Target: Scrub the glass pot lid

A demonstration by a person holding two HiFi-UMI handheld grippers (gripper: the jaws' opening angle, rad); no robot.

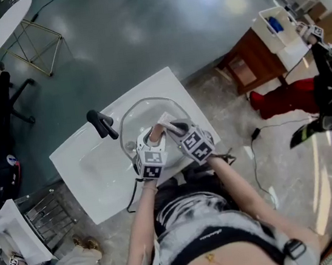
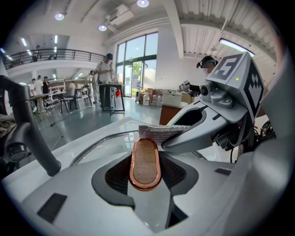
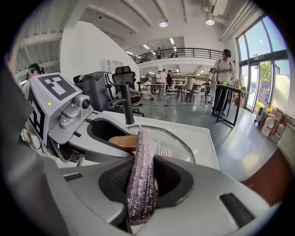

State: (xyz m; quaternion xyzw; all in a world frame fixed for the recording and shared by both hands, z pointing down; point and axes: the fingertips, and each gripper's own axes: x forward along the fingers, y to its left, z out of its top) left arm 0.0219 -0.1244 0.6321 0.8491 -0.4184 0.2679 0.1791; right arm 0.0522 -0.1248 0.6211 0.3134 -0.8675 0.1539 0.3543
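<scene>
The glass pot lid (image 1: 144, 110) lies tilted over the white sink's basin (image 1: 91, 170). Its wooden knob with a copper rim (image 2: 144, 163) sits between the jaws of my left gripper (image 1: 153, 134), which is shut on it. My right gripper (image 1: 175, 127) is shut on a silvery scrub pad (image 3: 142, 177) that stands on edge between its jaws. In the head view the pad's end (image 1: 165, 121) rests against the lid just right of the knob. In the left gripper view the pad (image 2: 159, 132) lies right behind the knob, with the right gripper (image 2: 203, 126) beside it.
A black faucet (image 1: 102, 124) stands at the basin's left, close to the lid's rim. A wire rack (image 1: 46, 218) stands by the sink's near left. A wooden cabinet (image 1: 253, 58) and a red thing (image 1: 284, 99) on the floor are to the right.
</scene>
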